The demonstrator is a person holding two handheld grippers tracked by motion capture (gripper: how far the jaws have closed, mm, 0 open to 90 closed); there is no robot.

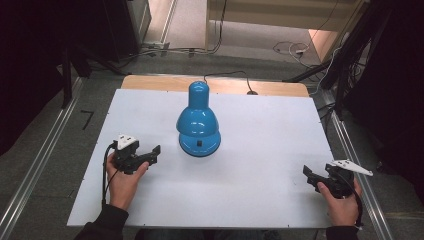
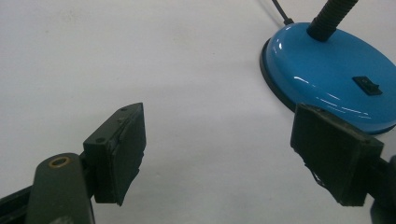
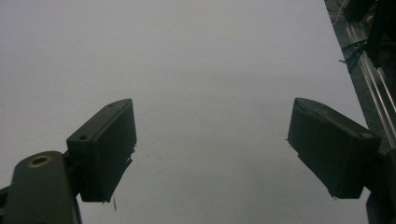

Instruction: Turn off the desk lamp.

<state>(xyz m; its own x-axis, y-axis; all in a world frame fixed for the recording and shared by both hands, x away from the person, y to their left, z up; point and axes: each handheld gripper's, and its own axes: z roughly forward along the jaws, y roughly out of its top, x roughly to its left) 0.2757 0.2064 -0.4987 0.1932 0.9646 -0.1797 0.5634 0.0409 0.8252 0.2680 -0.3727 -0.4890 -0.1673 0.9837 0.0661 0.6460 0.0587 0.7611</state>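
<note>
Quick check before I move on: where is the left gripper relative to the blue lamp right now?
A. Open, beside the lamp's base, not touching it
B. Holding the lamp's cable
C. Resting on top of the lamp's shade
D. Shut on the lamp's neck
A. The left gripper sits on the white table with its jaws apart, just short of the blue lamp, whose base lies past the jaw tip.
</note>
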